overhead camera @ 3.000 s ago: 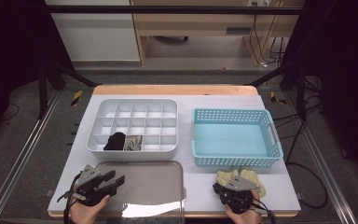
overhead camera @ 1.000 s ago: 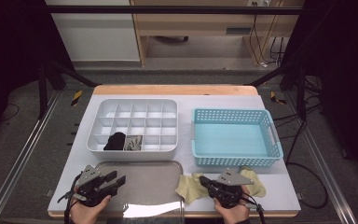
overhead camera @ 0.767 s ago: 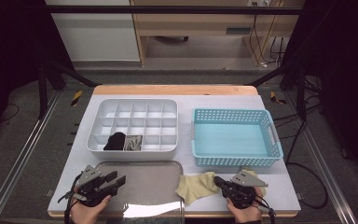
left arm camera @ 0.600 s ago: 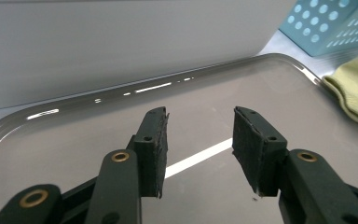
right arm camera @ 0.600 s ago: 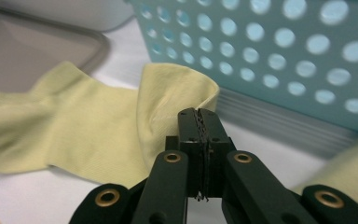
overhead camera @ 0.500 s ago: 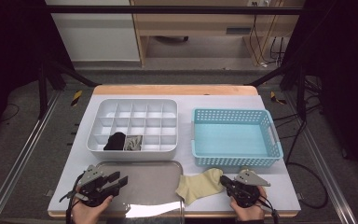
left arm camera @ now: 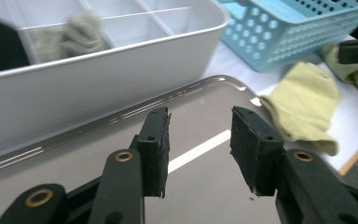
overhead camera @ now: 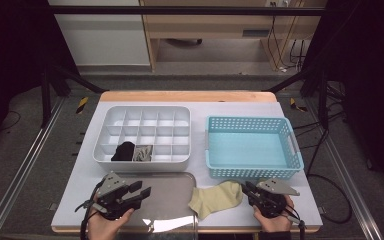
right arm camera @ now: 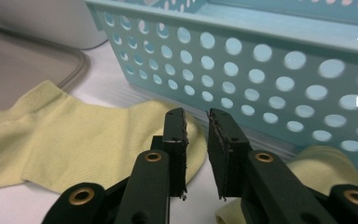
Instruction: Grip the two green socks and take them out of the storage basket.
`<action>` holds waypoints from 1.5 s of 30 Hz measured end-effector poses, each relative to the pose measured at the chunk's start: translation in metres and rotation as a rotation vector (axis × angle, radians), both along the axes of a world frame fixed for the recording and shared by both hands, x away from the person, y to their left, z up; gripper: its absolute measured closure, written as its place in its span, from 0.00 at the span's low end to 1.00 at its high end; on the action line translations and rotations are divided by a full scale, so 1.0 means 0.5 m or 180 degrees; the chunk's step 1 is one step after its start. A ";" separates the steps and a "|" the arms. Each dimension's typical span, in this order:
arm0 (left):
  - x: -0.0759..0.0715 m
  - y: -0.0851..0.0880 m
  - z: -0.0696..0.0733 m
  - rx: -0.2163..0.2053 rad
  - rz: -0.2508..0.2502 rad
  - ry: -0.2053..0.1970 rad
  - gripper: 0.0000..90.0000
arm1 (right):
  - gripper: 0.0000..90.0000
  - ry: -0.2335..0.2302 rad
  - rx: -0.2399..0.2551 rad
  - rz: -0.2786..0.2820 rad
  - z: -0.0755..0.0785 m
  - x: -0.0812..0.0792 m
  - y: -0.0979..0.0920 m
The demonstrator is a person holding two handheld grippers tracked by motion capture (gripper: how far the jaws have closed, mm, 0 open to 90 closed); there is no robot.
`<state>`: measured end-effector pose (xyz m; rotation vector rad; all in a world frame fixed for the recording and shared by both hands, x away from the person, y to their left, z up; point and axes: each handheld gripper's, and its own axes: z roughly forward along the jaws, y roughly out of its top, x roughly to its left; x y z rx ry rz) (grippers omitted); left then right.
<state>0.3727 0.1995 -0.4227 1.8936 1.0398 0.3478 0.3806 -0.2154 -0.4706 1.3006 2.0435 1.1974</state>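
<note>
Compared with three seconds back, the yellow-green sock (overhead camera: 216,198) no longer sits bunched under my right tongs (overhead camera: 250,190); it now lies spread flat on the white tabletop (overhead camera: 300,194), between the steel tray (overhead camera: 172,197) and my right hand, just in front of the blue basket (overhead camera: 252,172). One corner of it touches the tray's rim. A second sock of the same colour (right arm camera: 317,170) lies beside my right tongs, against the basket wall. My left tongs (overhead camera: 139,193) have lifted a little and hover over the tray.

My right tongs have just been opening: the jaws stand a narrow gap apart, released, with nothing between them, their tips over the sock's near edge. My left tongs (left arm camera: 200,140) are about half open, closing slightly, and empty above the tray's bare metal.
</note>
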 end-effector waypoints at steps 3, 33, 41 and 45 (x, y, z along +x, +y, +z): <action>0.001 -0.050 0.000 0.0061 -0.0142 0.0026 0.63 | 0.83 0.0110 -0.0020 0.0042 -0.009 0.009 0.002; 0.001 -0.224 -0.100 0.0465 -0.0475 0.0417 0.92 | 1.00 0.0377 -0.0139 0.0186 -0.035 0.020 0.015; 0.010 -0.200 -0.081 0.0339 -0.0455 0.0273 0.95 | 1.00 0.0375 -0.0059 0.0210 -0.020 -0.001 0.004; 0.021 -0.188 -0.079 0.0354 -0.0420 0.0283 0.94 | 1.00 0.0461 -0.0023 0.0232 -0.020 -0.021 -0.001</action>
